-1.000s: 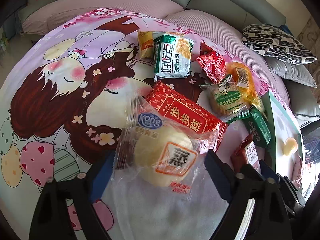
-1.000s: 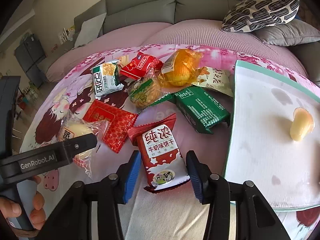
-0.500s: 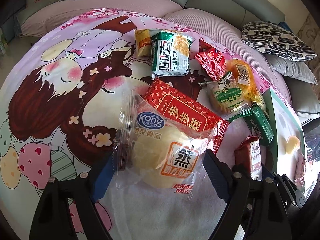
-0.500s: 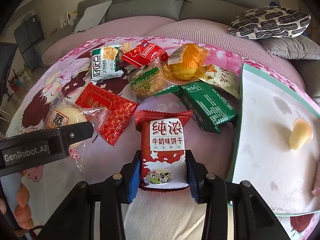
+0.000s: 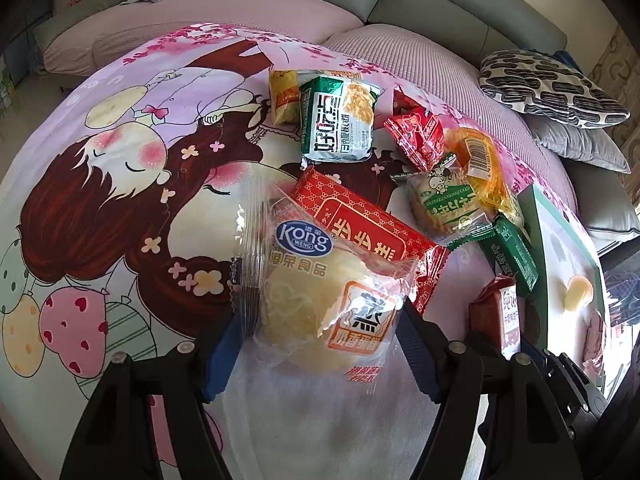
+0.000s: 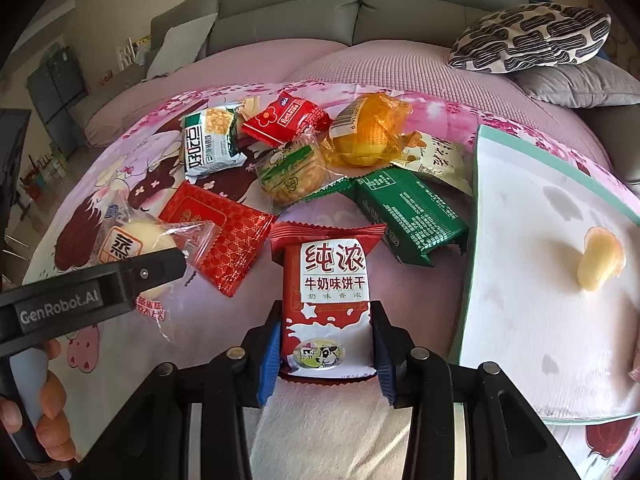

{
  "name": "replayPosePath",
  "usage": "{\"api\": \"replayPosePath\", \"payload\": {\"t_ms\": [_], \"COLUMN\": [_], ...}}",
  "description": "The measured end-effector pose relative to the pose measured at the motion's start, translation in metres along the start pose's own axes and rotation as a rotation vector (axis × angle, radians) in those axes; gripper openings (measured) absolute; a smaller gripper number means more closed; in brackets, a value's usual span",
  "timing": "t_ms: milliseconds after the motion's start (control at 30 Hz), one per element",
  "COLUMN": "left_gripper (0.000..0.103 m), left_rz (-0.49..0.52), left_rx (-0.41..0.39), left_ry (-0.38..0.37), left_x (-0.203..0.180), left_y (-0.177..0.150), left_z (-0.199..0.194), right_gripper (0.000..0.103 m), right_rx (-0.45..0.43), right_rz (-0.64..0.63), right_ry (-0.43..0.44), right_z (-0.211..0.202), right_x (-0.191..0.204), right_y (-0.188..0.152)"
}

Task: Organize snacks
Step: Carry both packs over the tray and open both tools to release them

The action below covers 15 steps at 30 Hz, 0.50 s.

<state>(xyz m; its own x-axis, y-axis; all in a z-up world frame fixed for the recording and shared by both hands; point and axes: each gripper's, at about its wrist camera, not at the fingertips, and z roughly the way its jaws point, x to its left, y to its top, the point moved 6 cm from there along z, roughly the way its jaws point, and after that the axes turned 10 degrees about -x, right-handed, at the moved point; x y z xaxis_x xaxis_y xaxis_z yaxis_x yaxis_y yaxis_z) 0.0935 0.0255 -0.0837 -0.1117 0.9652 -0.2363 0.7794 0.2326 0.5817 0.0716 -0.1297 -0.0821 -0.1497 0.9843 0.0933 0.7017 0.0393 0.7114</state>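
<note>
- Our left gripper (image 5: pixel 320 344) has just been closing on the clear-wrapped bun (image 5: pixel 316 300), pads at its wrapper.
- Our right gripper (image 6: pixel 325 350) clamps the red biscuit pack (image 6: pixel 326 292), near the blanket's (image 5: pixel 120 208) front edge.

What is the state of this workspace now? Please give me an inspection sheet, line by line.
Surface: pink cartoon-print blanket spread over a grey sofa.
Job's things: clear-wrapped pale bun; red-and-white milk biscuit packet; flat red patterned packet; dark green packet; green-and-white cracker packet; orange-wrapped cake; all lying loose, some overlapping.
Clutter: white green-edged board with a pale yellow lump on it.
Grippers: left gripper has just been closing, pads at the bun's wrapper; right gripper is shut on the biscuit packet.
Cables: nothing seen.
Surroundings: black-and-white patterned cushion, grey cushion.
</note>
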Motion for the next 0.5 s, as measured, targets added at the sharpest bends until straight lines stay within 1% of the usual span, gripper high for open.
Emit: {"api": "replayPosePath", "payload": {"t_ms": [167,367,500], "left_gripper": [0.069,0.069,0.069], "left_rz": [-0.008,-0.008,0.000], "left_rx": [-0.020,-0.089,-0.104], "left_ry": [-0.005,-0.005,-0.022], "left_x": [0.000,0.000,-0.006], "left_y": [0.002,0.012,0.014], "left_z": [-0.005,-0.020,-0.023], "right_gripper": [0.042,0.042,0.042], "right_rx": [-0.029,-0.087,-0.082], "right_rz": [0.022,0.028,0.023], "right_ry": [0.007,0.022,0.022], "right_z": [-0.008,-0.023,-0.023], "right_x": [-0.003,0.000,0.002], "right_y": [0.006,0.016,0.016]}}
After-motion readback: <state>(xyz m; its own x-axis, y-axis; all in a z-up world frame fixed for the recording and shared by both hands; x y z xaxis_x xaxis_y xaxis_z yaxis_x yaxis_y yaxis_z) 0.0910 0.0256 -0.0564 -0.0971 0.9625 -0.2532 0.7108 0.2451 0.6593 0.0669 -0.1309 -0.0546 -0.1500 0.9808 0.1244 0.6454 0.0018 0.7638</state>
